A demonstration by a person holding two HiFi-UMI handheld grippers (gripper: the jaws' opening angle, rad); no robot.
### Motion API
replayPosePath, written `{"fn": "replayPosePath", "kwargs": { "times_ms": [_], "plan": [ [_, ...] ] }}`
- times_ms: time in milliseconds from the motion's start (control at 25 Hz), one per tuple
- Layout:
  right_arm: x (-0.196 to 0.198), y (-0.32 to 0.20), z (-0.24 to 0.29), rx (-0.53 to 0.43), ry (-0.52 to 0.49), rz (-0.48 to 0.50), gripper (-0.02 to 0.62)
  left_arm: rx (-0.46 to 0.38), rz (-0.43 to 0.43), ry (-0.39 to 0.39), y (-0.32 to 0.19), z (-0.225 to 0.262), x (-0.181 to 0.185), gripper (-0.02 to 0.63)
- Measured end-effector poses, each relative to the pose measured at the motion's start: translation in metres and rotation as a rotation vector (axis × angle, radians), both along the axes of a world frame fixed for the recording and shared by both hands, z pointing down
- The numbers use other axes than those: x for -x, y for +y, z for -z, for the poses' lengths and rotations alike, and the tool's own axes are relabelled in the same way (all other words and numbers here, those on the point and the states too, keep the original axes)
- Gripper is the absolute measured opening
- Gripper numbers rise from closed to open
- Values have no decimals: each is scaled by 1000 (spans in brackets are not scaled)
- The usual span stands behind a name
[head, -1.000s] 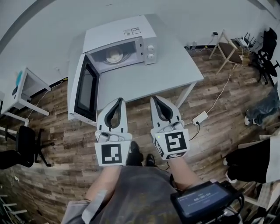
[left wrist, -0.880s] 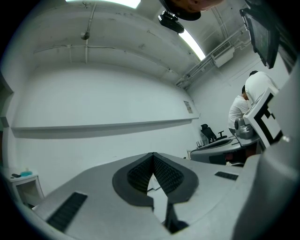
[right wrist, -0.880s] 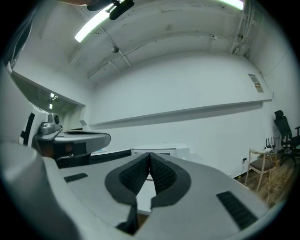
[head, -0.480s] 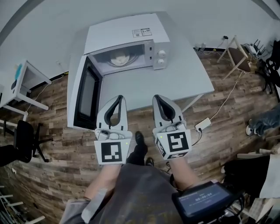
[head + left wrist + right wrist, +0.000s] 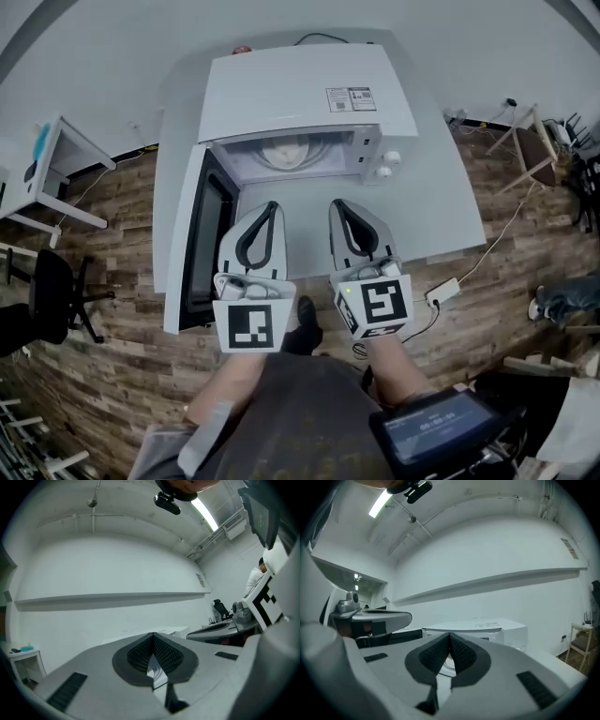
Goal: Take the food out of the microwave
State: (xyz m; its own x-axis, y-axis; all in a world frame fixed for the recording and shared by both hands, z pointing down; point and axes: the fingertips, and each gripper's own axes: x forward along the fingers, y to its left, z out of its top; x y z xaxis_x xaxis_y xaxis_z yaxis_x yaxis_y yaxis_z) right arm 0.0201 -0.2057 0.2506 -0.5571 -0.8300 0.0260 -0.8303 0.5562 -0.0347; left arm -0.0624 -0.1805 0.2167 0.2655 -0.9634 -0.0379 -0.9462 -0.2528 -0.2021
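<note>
A white microwave (image 5: 300,94) stands on a light grey table (image 5: 441,216), its door (image 5: 192,244) swung open to the left. Inside the lit cavity sits a pale dish of food (image 5: 289,150). My left gripper (image 5: 273,205) and right gripper (image 5: 336,203) are side by side over the table's front part, both pointing level at the open cavity and a short way from it. Both are shut with nothing between the pads. The left gripper view shows the left gripper's (image 5: 153,637) pads meeting. The right gripper view shows the right gripper (image 5: 449,635) shut, with the microwave (image 5: 487,627) straight ahead.
The open door juts out past the table's front left edge. A small white desk (image 5: 56,159) and a black office chair (image 5: 47,300) stand at the left. At the right are a wooden folding stand (image 5: 525,141) and a power strip (image 5: 442,292) on the wood floor.
Both grippers have moved forward together toward the microwave, from over the floor to over the table. The microwave now looks larger and nearer. The jaws stayed shut.
</note>
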Motion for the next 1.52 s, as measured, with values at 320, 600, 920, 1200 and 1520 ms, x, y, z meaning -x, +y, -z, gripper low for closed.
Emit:
{"fn": "replayPosePath", "kwargs": {
  "times_ms": [320,600,920,1200,1520],
  "plan": [
    [36,-52,10,-19,54,32,6,44,50,86,-50,-5,39,8],
    [40,-62,11,-34,73,44,6,9,50,90,-62,-5,37,8],
    [39,-73,10,-53,53,86,7,7,78,97,-76,-7,32,8],
    [37,-85,-4,-27,55,116,6,37,72,94,-87,-21,24,8],
    [31,-100,-44,0,62,121,6,61,77,93,-104,-62,18,8]
  ]
}}
